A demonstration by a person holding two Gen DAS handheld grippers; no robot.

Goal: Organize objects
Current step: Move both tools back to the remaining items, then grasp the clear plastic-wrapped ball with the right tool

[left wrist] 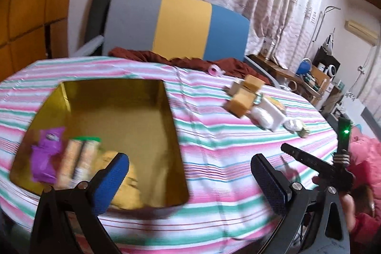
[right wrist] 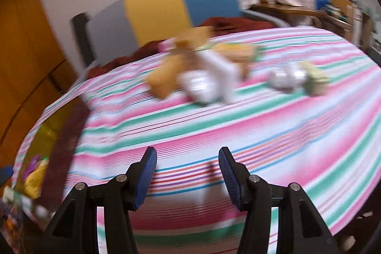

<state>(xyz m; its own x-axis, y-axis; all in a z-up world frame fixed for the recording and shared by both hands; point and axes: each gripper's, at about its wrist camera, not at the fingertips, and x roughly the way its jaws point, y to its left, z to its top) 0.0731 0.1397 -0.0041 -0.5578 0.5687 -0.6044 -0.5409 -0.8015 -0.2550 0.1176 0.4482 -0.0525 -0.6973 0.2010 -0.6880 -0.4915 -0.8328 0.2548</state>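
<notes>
One gold tin box point(left wrist: 133, 111) sits open on your striped tablecloth point(left wrist: 214, 139), left side of the left wrist view. Inside, bunched at the near-left corner: a purple wrapper point(left wrist: 46, 154), two tan biscuit-style packs with a green top point(left wrist: 81, 156), and a yellow packet point(left wrist: 126, 182) partly behind the left pad. Rest of the box floor is bare gold. In the right wrist view the same box point(right wrist: 47, 135) shows only as a blurred sliver at far left, dark outer wall towards you.

Loose pile point(left wrist: 254, 101) still on the cloth, well apart from the box to its right: tan cartons, a white box, a white wrapped packet. Two small pale items point(left wrist: 297, 126) lie just right of the pile. Right view is too smeared to name them better point(right wrist: 202, 73).

Your left gripper point(left wrist: 190, 173) is wide apart, nothing between the pads, near the box's front right corner. Your right gripper point(right wrist: 188, 168) is half spread, empty, only cloth between the fingers, aimed at the pile.

A pink tape roll point(left wrist: 215, 69) lies near the far edge, by the dark red cloth point(left wrist: 190, 61). A grey-yellow-blue panel point(left wrist: 176, 25) stands behind.
</notes>
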